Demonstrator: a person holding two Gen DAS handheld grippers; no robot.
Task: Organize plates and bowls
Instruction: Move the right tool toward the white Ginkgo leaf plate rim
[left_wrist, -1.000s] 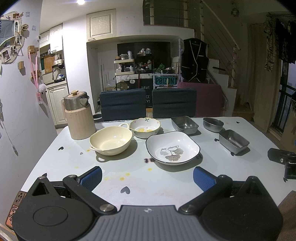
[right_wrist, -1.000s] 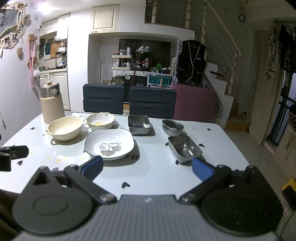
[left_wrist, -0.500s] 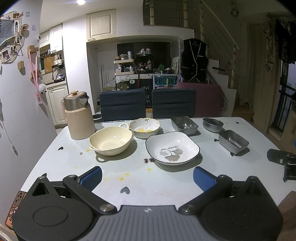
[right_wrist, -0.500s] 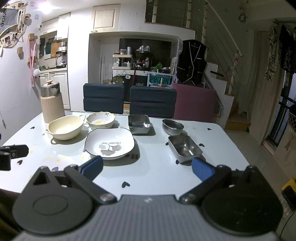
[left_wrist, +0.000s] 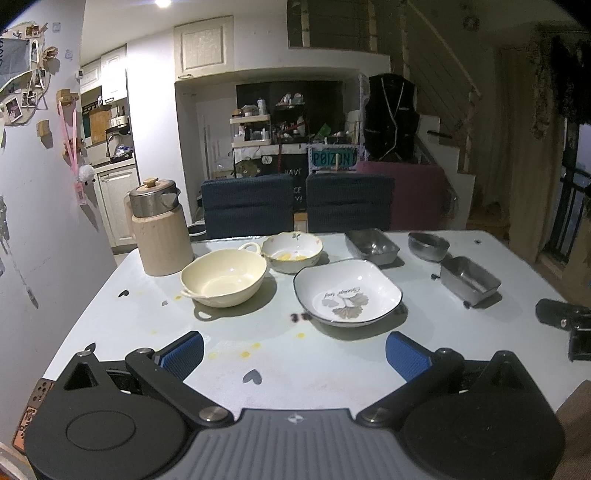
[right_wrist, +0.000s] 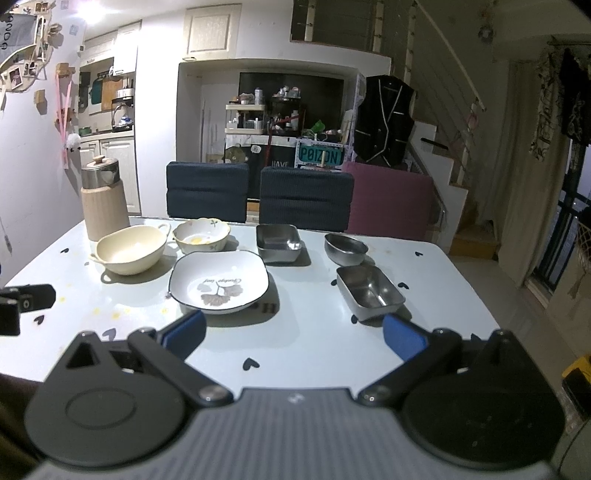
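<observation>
Both my grippers, left gripper (left_wrist: 294, 350) and right gripper (right_wrist: 294, 332), hover wide open above near edge of white table (left_wrist: 332, 365), holding nothing. Ahead: white square plate with leaf print (left_wrist: 347, 291); cream two-handled bowl (left_wrist: 223, 277) to its left; scalloped floral bowl (left_wrist: 291, 252) behind. Three steel dishes sit right: square steel tray (right_wrist: 277, 242), round steel bowl (right_wrist: 345, 249), rectangular steel tray (right_wrist: 369, 291) nearest my right gripper.
</observation>
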